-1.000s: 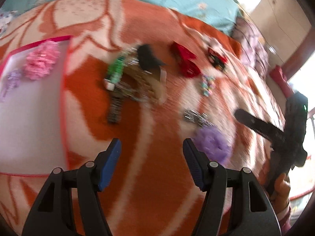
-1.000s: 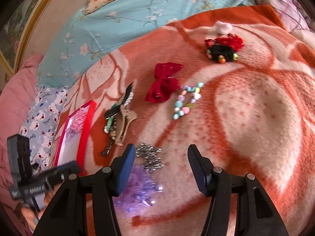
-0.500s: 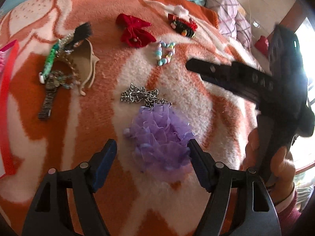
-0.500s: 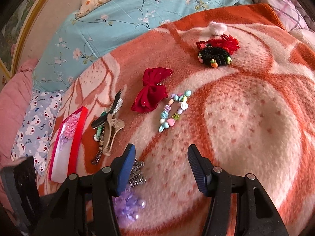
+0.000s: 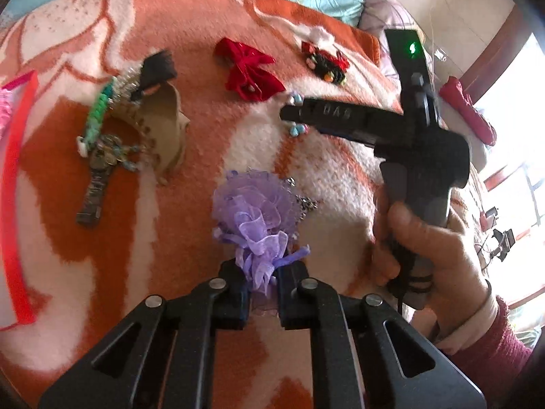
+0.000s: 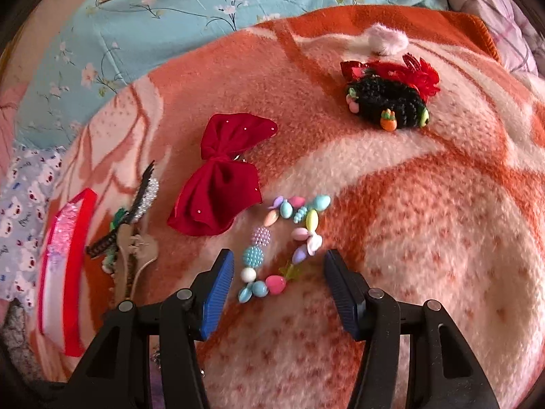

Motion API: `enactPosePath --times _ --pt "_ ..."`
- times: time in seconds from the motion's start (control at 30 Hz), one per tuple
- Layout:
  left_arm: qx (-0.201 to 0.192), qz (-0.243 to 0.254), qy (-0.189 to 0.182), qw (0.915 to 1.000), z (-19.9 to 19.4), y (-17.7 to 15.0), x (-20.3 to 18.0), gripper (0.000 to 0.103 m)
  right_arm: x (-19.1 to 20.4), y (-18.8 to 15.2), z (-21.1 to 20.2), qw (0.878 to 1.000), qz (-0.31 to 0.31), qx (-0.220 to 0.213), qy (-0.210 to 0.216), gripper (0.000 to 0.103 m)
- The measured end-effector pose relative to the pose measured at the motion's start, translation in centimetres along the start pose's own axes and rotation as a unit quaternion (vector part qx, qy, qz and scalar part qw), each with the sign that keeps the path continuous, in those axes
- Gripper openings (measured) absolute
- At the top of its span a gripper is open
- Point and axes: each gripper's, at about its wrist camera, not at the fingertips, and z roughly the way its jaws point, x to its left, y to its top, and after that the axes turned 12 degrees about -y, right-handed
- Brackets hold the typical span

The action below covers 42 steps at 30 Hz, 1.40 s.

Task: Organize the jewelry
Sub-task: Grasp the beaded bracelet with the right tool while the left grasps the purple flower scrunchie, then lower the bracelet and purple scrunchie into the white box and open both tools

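**Lilac flower pinched, bead string framed**

On the orange-and-cream blanket [image 5: 190, 34], the left gripper [image 5: 260, 284] has its jaws clenched on the lower frills of a lilac gauze flower [image 5: 255, 204]; the bloom spreads toward 12 o'clock from the fingertips. A silver chain [image 5: 306, 201] peeks out from under the flower at its 3 o'clock edge. At 10 o'clock lies a heap of a beige claw clip [image 5: 168, 136], a green beaded strand [image 5: 98, 112], a dark watch strap [image 5: 95, 187] and a black clip [image 5: 156, 68]. A red-rimmed tray [image 5: 15, 184] runs along the 9 o'clock border. The right gripper [image 6: 277, 272], held by a hand [image 5: 432, 252] in a maroon sleeve, crosses the left view at 2 o'clock, covering part of the pastel bead bracelet [image 6: 286, 238].

The right gripper's jaws stand released, the bracelet lying between the fingertips without touching them. A red velvet bow [image 6: 221, 184] sits at 11 o'clock, and a black crocheted hair tie [image 6: 388, 102] with a red flower at 1 o'clock.
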Motion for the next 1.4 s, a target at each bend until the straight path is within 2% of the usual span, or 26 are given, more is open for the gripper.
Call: enactPosePath --times 0.07,0.13,0.17,0.3,0.5,0.53,0.57,0.63,1.1,1.4 --pt "-0.007 0.0 0.006 1.0 -0.7 0.0 0.3 0.009 0.6 -0.2 0.1 1.0 -0.017 -0.005 -0.019 0.054" --pt "-0.013 -0.004 0.011 0.9998 -1.3 0.0 0.7 0.009 0.7 -0.3 0.0 0.999 -0.024 -0.009 -0.029 0.036" --pt "-0.015 -0.006 0.012 0.9998 -1.5 0.1 0.8 0.009 0.6 -0.4 -0.2 0.999 -0.021 -0.008 -0.024 0.022" --pt "-0.029 -0.014 0.016 0.9994 -2.8 0.1 1.6 0.009 -0.4 -0.5 -0.8 1.0 -0.002 -0.008 0.006 0.02" --pt "-0.052 -0.024 0.022 0.9981 -5.0 0.2 2.5 0.009 0.5 -1.0 -3.5 0.999 -0.006 -0.031 0.039 0.02" --pt "-0.056 -0.025 0.024 0.9979 -5.4 0.2 2.6 0.009 0.8 -1.1 -4.0 0.998 -0.009 -0.034 0.044 0.019" --pt "-0.06 -0.026 0.026 0.9975 -5.8 0.2 2.8 0.009 1.2 -1.2 -4.5 0.998 -0.012 -0.037 0.048 0.013" --pt "-0.069 -0.029 0.029 0.9968 -6.6 0.2 3.1 0.009 2.0 -1.5 -5.5 0.997 -0.016 -0.042 0.062 0.013" --pt "-0.122 -0.057 0.06 0.9891 -13.0 -1.5 6.3 0.009 9.1 -3.2 -11.1 0.984 -0.071 -0.068 0.146 0.013" --pt "-0.153 -0.086 0.091 0.9803 -17.1 -2.9 9.8 0.009 15.0 -4.1 -12.1 0.975 -0.112 -0.063 0.182 0.013"
